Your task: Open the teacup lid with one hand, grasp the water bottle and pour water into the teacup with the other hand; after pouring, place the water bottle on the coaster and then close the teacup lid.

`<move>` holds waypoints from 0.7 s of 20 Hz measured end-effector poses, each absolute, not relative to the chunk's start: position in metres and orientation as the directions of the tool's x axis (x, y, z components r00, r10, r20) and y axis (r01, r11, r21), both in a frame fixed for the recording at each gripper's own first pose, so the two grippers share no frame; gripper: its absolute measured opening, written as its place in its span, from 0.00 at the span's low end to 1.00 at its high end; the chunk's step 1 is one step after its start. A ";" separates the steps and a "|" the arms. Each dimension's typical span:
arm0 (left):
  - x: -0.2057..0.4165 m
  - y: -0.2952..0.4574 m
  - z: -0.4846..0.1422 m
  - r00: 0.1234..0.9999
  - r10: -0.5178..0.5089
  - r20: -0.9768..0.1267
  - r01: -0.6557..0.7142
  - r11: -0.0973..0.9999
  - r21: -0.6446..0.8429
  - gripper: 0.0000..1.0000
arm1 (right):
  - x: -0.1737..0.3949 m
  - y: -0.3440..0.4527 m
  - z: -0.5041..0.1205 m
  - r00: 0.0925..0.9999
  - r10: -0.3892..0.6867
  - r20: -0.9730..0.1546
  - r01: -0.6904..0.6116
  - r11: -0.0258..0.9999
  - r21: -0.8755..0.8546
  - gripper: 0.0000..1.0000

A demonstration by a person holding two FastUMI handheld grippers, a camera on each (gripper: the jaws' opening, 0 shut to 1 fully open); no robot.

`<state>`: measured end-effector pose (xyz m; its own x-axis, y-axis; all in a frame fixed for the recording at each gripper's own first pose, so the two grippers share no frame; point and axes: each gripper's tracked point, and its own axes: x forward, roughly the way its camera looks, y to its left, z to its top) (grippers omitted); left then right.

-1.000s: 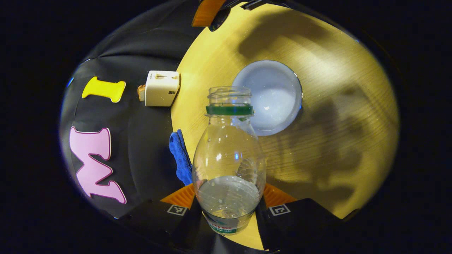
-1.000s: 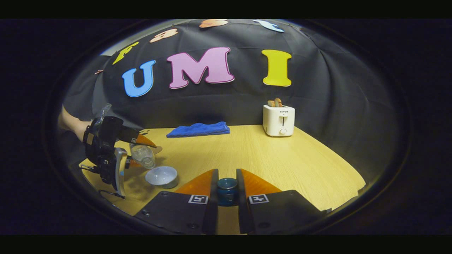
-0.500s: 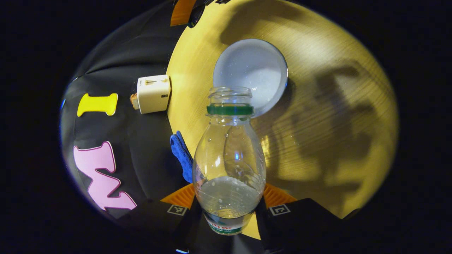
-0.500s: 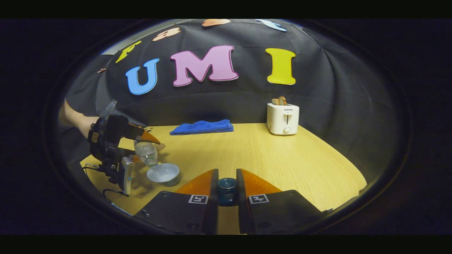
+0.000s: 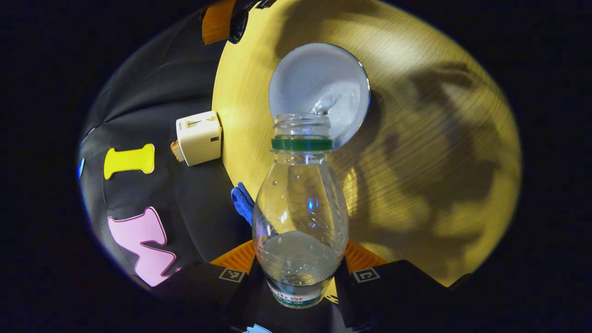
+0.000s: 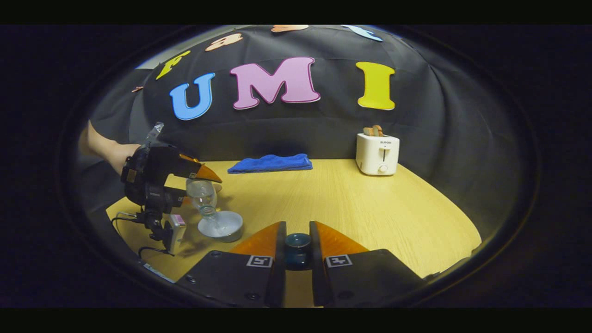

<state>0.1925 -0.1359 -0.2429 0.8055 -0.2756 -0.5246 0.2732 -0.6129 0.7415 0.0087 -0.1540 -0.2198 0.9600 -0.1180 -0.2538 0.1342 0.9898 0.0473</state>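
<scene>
A: Start with the biggest thing. Where does everything sit on the table [image 6: 351, 203]?

B: Take the toaster [image 6: 377, 154] as the mark. The blue towel [image 6: 270, 163] lies along the back edge, well to its left. The teacup [image 6: 221, 225] stands far off toward the front left corner, uncovered. The water bottle [image 5: 300, 203] is tipped over it, mouth down, with water running into the cup.

A: And the tongs?

B: The left gripper [image 5: 299, 270] is clenched on the bottle's lower body, a finger on each side. The right gripper [image 6: 297, 247] is clamped on the dark knob of the lid [image 6: 297, 245], held up well to the right of the cup.

A: How will the bottle handle?

B: I'd judge it light, being only part full, and thin-walled, so it gives under a hard squeeze and may be slick. The ribbed lower body is the sensible hold. The cup and lid look like ceramic: stiff, breakable, best taken by the knob.

A: What differs from half a second ago?

B: The bottle has tilted further, its neck now over the cup's rim, and water has begun to flow; earlier the cup looked dry. The lid's grip is unchanged.
</scene>
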 end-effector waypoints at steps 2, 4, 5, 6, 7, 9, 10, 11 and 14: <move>0.194 -0.137 -0.240 0.807 -0.282 -0.519 0.258 -0.622 0.739 0.69 | 0.008 -0.152 -0.221 0.960 -0.115 -0.257 0.132 0.990 0.047 0.27; 0.196 -0.136 -0.238 0.809 -0.284 -0.514 0.245 -0.633 0.734 0.69 | 0.007 -0.150 -0.221 0.960 -0.111 -0.257 0.128 0.990 0.050 0.27; 0.198 -0.137 -0.235 0.812 -0.285 -0.510 0.236 -0.639 0.732 0.69 | 0.007 -0.149 -0.221 0.960 -0.109 -0.258 0.127 0.991 0.052 0.27; 0.199 -0.136 -0.234 0.814 -0.283 -0.508 0.230 -0.645 0.729 0.69 | 0.006 -0.148 -0.221 0.960 -0.107 -0.260 0.125 0.991 0.055 0.27; 0.200 -0.136 -0.232 0.815 -0.284 -0.505 0.222 -0.650 0.726 0.69 | 0.006 -0.147 -0.222 0.960 -0.104 -0.261 0.122 0.991 0.056 0.27; 0.200 -0.139 -0.228 0.816 -0.298 -0.495 0.196 -0.663 0.722 0.69 | 0.005 -0.146 -0.223 0.960 -0.101 -0.262 0.120 0.991 0.057 0.27; 0.200 -0.140 -0.227 0.817 -0.301 -0.491 0.188 -0.667 0.721 0.69 | 0.005 -0.146 -0.222 0.960 -0.100 -0.262 0.119 0.991 0.059 0.27; 0.202 -0.141 -0.225 0.818 -0.302 -0.489 0.181 -0.671 0.719 0.69 | 0.004 -0.146 -0.222 0.960 -0.100 -0.263 0.120 0.991 0.060 0.31; 0.201 -0.144 -0.220 0.819 -0.309 -0.484 0.150 -0.700 0.699 0.70 | 0.003 -0.147 -0.222 0.960 -0.103 -0.260 0.123 0.991 0.060 0.27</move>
